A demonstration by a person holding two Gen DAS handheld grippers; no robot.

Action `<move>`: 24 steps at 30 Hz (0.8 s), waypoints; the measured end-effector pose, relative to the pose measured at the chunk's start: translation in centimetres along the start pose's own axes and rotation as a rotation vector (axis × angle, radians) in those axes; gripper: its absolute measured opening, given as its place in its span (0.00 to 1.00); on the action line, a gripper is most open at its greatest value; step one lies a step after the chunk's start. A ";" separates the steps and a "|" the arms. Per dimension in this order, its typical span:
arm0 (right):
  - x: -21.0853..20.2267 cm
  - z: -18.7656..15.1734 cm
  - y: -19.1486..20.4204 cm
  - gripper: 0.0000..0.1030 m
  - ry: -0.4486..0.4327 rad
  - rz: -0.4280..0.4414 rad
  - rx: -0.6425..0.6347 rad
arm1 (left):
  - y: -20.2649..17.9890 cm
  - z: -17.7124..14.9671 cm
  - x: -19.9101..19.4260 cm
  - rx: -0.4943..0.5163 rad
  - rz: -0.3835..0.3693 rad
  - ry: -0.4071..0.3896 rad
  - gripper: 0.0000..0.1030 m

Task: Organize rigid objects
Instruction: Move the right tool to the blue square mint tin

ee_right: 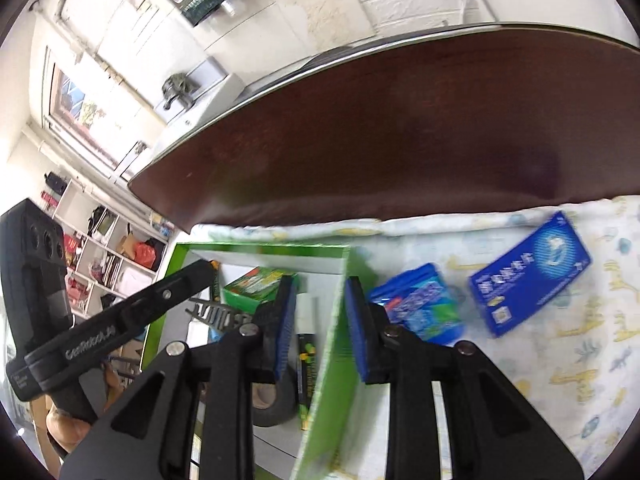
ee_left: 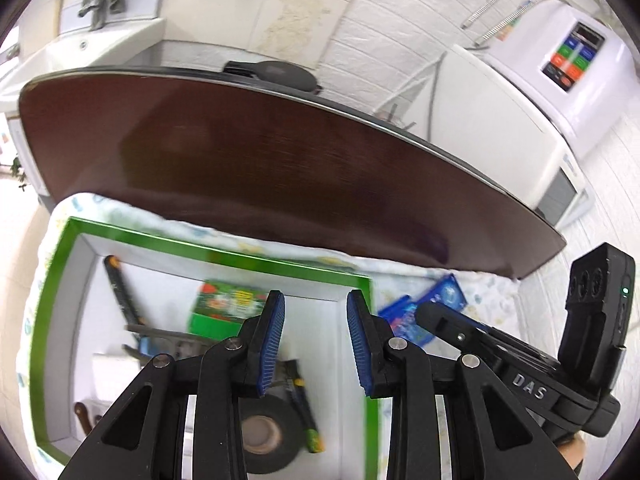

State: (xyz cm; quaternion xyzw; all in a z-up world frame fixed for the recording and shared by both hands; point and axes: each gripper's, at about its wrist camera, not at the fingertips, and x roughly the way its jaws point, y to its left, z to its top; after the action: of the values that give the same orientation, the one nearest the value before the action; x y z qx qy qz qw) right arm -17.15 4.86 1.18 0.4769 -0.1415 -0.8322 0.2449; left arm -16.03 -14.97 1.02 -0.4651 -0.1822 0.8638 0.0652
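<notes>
A green-rimmed white box (ee_left: 224, 257) lies on a patterned cloth (ee_right: 540, 356). In it are a small green carton (ee_left: 224, 304), a black tape roll (ee_left: 264, 436), a black marker (ee_left: 306, 412), a dark pen (ee_left: 120, 292) and a metal comb-like tool (ee_right: 216, 316). My left gripper (ee_left: 316, 344) is open and empty above the box's right part. My right gripper (ee_right: 320, 326) is open and empty, straddling the box's right wall (ee_right: 328, 360). Two blue packets lie on the cloth right of the box: a small one (ee_right: 420, 304) and a larger one (ee_right: 532, 272).
A dark brown tabletop (ee_left: 280, 168) runs beyond the cloth. A white sink with a tap (ee_left: 100, 4) stands behind on the left, a white appliance (ee_left: 560, 64) on the right. Shelves (ee_right: 108, 256) stand far left in the right wrist view.
</notes>
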 end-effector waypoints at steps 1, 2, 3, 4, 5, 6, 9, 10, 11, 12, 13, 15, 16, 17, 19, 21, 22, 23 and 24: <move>-0.6 0.0 -0.7 0.25 -0.003 -0.008 0.009 | -0.7 0.1 0.3 0.010 -0.003 0.005 0.30; -0.9 -0.1 -1.3 0.25 -0.005 -0.013 0.019 | -1.5 0.1 0.5 0.024 -0.003 0.012 0.30; -1.2 -0.2 -2.1 0.25 -0.006 -0.014 0.033 | -2.3 0.0 0.8 0.037 -0.002 0.020 0.30; -1.5 -0.2 -2.5 0.25 -0.007 -0.013 0.044 | -3.0 -0.1 1.1 0.047 -0.003 0.027 0.30; -1.9 -0.4 -3.2 0.25 -0.008 -0.013 0.054 | -3.8 -0.2 1.5 0.058 -0.008 0.037 0.30; -2.2 -0.5 -3.7 0.25 -0.010 -0.015 0.060 | -4.6 -0.4 2.0 0.070 -0.014 0.048 0.30; -3.2 -0.9 -5.6 0.25 -0.020 -0.023 0.083 | -7.1 -0.9 3.5 0.102 -0.020 0.082 0.30; -3.4 -1.0 -6.3 0.25 -0.020 -0.022 0.094 | -7.7 -1.1 4.0 0.108 -0.013 0.094 0.30; -3.5 -1.1 -6.9 0.25 -0.016 -0.021 0.102 | -8.1 -1.3 4.5 0.109 -0.005 0.105 0.30; -3.4 -1.2 -7.3 0.25 -0.010 -0.019 0.108 | -8.5 -1.4 5.0 0.106 0.000 0.116 0.30; -3.4 -1.3 -7.6 0.25 -0.007 -0.014 0.113 | -8.7 -1.5 5.5 0.103 0.002 0.127 0.30; -3.2 -1.3 -8.0 0.25 0.000 0.002 0.121 | -9.2 -1.8 6.3 0.102 0.013 0.151 0.30; -3.0 -1.2 -8.2 0.25 0.004 0.014 0.127 | -9.4 -1.9 6.7 0.097 0.019 0.166 0.30; -2.9 -1.2 -8.5 0.25 0.008 0.026 0.132 | -9.5 -2.1 7.0 0.089 0.023 0.180 0.30; -2.5 -1.0 -8.9 0.25 0.017 0.050 0.142 | -9.4 -2.5 7.7 0.051 0.059 0.219 0.30; -1.8 -0.7 -9.1 0.25 0.026 0.081 0.146 | -8.9 -3.0 8.3 -0.018 0.107 0.262 0.30; -1.5 -0.7 -9.1 0.25 0.033 0.096 0.145 | -8.5 -3.2 8.4 -0.048 0.107 0.273 0.30; -1.0 -0.5 -9.1 0.25 0.045 0.112 0.143 | -8.3 -3.4 8.6 -0.072 0.101 0.280 0.30; -0.5 -0.4 -9.1 0.25 0.060 0.128 0.139 | -8.0 -3.4 8.8 -0.088 0.105 0.282 0.30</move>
State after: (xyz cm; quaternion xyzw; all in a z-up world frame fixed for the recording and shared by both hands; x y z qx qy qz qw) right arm -19.10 12.75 -2.89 0.5073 -0.2220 -0.7884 0.2680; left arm -18.59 -4.20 -4.57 -0.5931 -0.1843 0.7834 0.0242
